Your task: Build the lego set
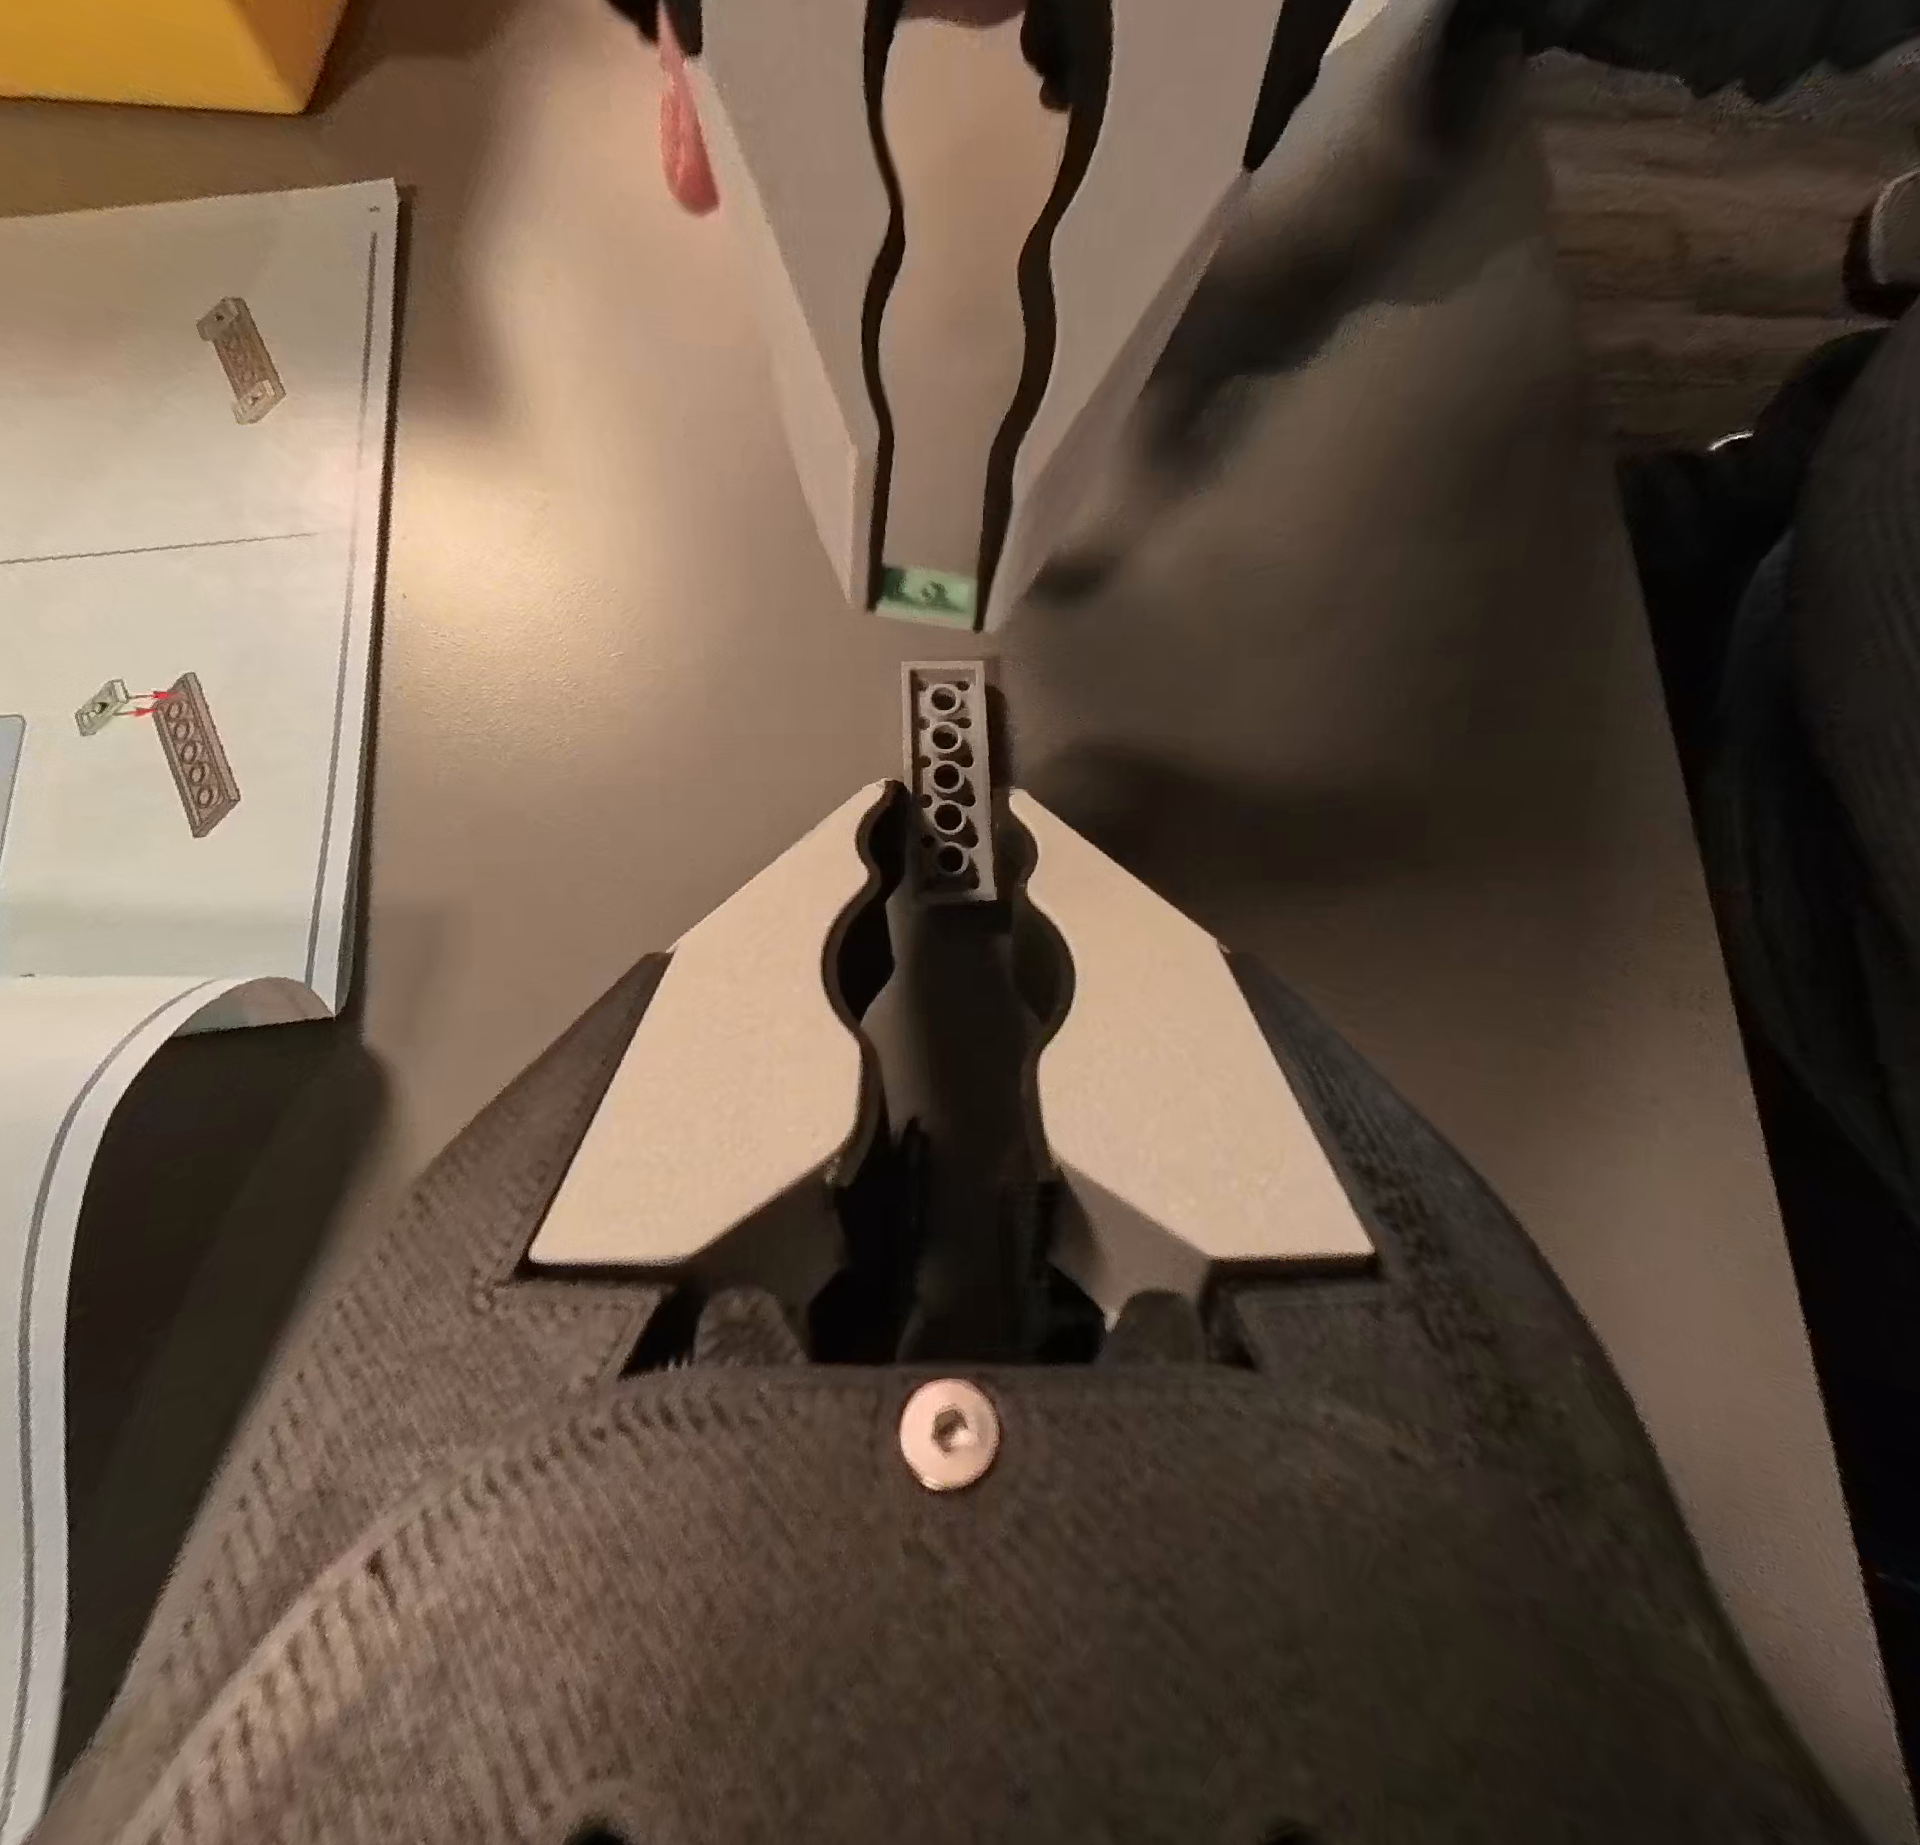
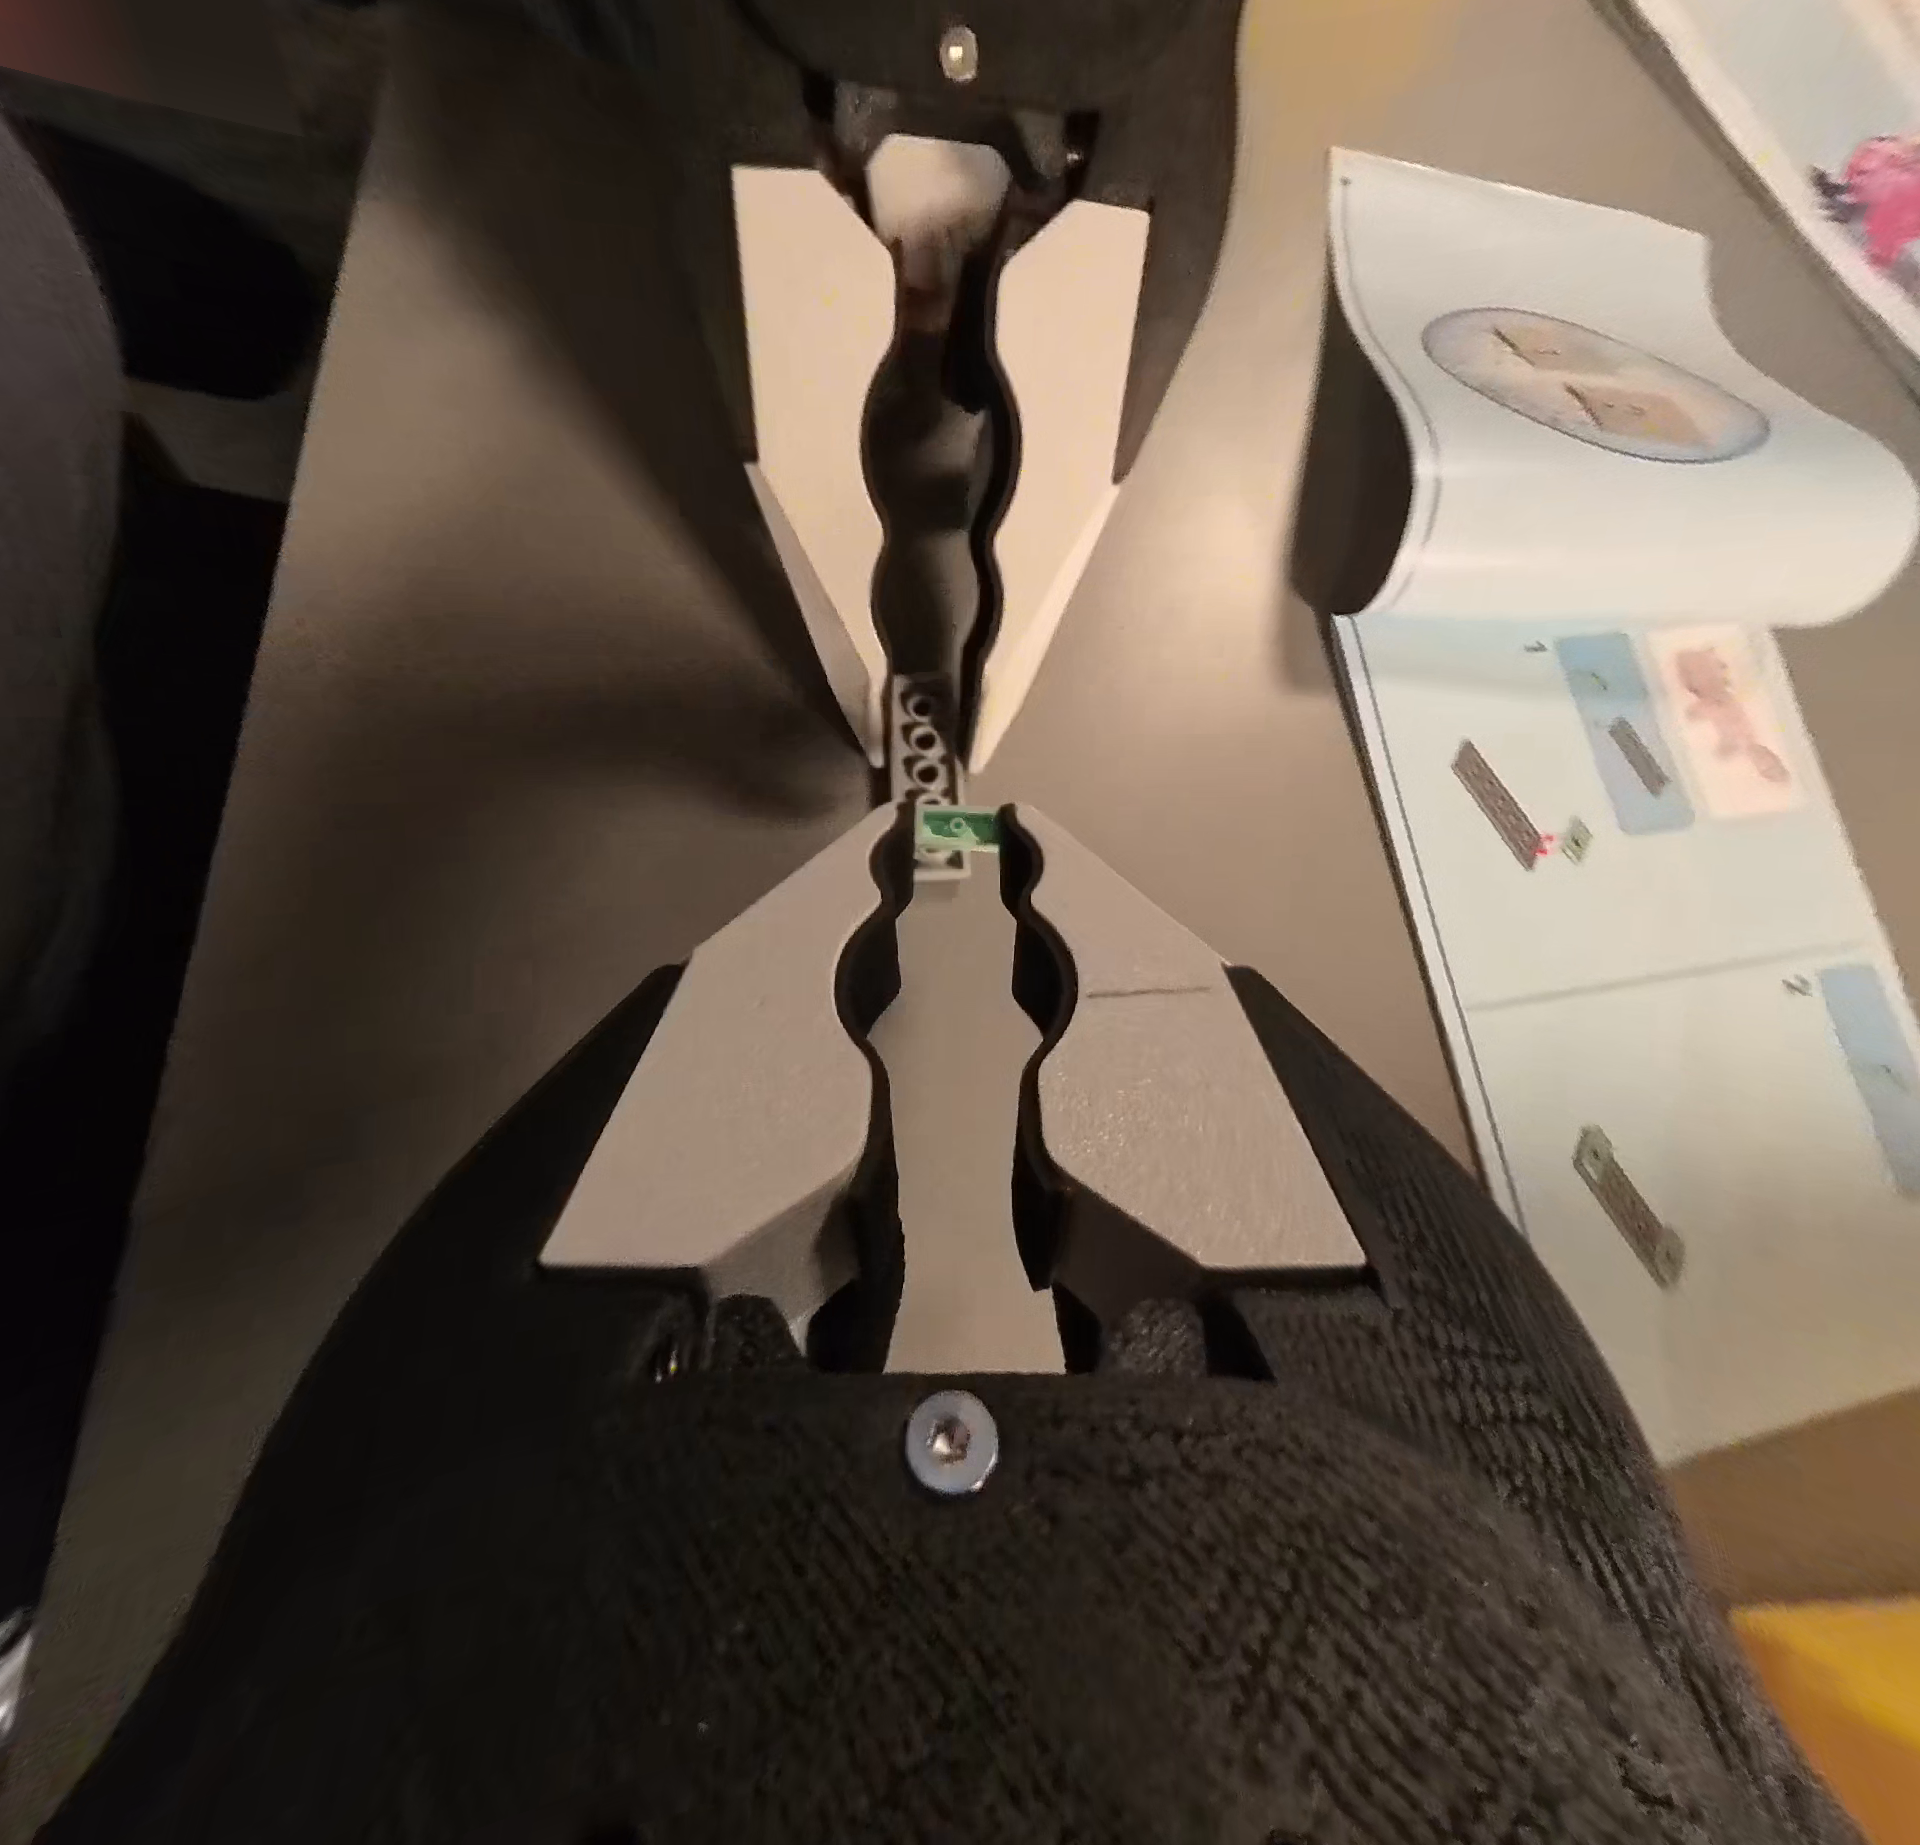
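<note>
Above the surface (image 1: 623, 548), left claw (image 1: 951, 808) pinches a grey plate (image 1: 948, 756); right claw (image 2: 940, 829) clamps a small green piece (image 2: 956, 827) just beside its free end. Slight misalignment risks either part slipping.

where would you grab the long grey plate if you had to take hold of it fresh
Across its two long edges, near one end. The grey plate is long and narrow with a row of round tubes along its open underside, so the flat side walls give the pads something to press on. The left gripper holds it this way near one end, leaving the other end free toward the green piece in the right gripper.
</note>
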Demonstrator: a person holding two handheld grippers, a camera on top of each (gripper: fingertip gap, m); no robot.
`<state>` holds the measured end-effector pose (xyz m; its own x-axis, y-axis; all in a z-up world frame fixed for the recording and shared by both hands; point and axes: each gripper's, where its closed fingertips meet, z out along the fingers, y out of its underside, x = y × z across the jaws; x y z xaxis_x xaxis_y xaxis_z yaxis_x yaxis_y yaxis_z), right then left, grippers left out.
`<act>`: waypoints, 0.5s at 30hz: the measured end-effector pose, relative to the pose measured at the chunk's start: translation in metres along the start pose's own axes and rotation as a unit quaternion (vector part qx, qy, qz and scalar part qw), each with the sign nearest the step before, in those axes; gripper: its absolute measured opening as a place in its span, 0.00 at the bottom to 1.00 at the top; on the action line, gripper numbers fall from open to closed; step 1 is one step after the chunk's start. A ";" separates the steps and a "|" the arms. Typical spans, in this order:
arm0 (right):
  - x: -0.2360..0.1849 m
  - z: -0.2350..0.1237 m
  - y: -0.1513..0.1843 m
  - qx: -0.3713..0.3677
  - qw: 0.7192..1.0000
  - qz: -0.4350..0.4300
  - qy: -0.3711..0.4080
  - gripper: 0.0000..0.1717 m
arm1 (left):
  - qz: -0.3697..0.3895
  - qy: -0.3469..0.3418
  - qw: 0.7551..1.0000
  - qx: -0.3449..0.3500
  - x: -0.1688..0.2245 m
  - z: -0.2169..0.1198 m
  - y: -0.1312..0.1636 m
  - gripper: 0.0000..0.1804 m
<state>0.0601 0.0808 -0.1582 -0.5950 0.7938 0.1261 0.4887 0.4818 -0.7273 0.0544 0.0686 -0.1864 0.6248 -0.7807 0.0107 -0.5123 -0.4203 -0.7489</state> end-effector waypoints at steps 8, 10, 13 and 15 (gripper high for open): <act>-0.007 0.000 0.006 -0.010 0.999 -0.017 -0.030 0.08 | -0.006 0.014 0.999 0.043 0.005 -0.004 -0.015 0.08; -0.006 -0.001 0.005 -0.009 0.999 -0.014 -0.030 0.08 | -0.009 0.010 0.999 0.047 0.003 -0.005 -0.016 0.08; -0.006 -0.002 0.004 -0.005 1.000 -0.012 -0.028 0.08 | -0.014 0.006 0.998 0.053 0.001 -0.007 -0.017 0.08; -0.005 -0.002 0.003 -0.002 1.000 -0.010 -0.027 0.08 | -0.015 0.008 0.998 0.056 0.001 -0.008 -0.018 0.08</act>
<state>0.0661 0.0788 -0.1599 -0.6383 0.7628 0.1037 0.4784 0.4986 -0.7229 0.0596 0.0719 -0.1681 0.6297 -0.7756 0.0443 -0.4238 -0.3908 -0.8171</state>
